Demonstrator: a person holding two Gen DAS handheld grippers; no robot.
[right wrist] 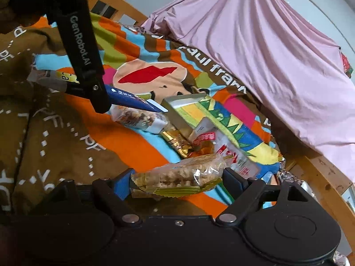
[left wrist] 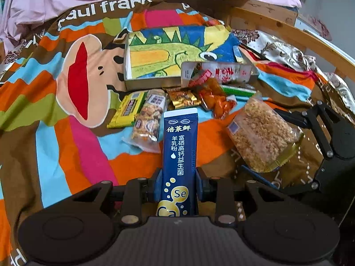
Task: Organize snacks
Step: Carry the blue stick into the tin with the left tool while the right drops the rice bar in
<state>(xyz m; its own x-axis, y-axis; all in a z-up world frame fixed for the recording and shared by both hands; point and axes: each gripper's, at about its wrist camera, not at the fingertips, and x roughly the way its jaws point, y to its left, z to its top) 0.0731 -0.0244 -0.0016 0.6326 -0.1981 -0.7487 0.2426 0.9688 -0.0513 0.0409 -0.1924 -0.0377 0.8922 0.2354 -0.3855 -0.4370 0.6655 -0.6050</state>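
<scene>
My left gripper is shut on a long dark blue sachet with white Chinese print and holds it above the bedspread, pointing at the snack pile. It also shows in the right wrist view. My right gripper is shut on a clear bag of puffed rice bars, seen to the right in the left wrist view. A shallow box with a green dinosaur picture lies beyond the pile. Loose snacks lie in front of it: a yellow pack, a nut bar, a gold pack, an orange pack.
All lies on a striped Paul Frank bedspread. A pink sheet is bunched at the far side. A wooden bed rail curves along the right edge. A white-and-red pack leans on the box's near rim.
</scene>
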